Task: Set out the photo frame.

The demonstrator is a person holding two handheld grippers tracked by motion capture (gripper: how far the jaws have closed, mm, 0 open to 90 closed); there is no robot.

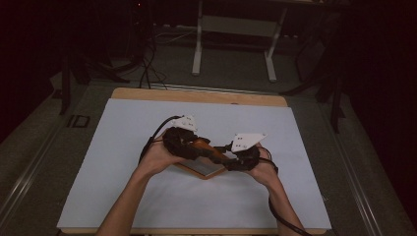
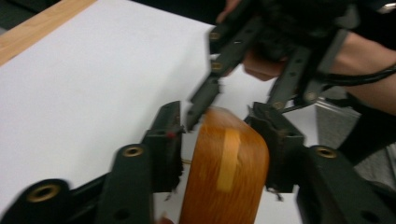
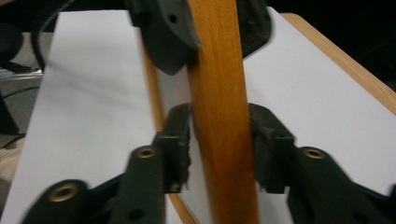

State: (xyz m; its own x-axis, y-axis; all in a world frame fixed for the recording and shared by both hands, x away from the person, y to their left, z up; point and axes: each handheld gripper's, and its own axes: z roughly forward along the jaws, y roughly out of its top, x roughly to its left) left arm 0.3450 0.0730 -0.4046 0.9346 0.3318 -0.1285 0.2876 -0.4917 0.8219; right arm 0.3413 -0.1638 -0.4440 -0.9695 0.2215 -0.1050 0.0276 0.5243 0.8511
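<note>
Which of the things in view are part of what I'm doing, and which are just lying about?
In the job:
- wooden handle, between both claws
- flat metal-topped piece under it
- left claw
- right claw

Lying about:
- white sheet
- wooden table
- white stand on the floor beyond

A white sheet covers most of a wooden table, whose bare edge shows at 12 o'clock. Beyond it, at 12 to 1 o'clock, a grey frame stands on the dark floor, with cables at 11.
</note>
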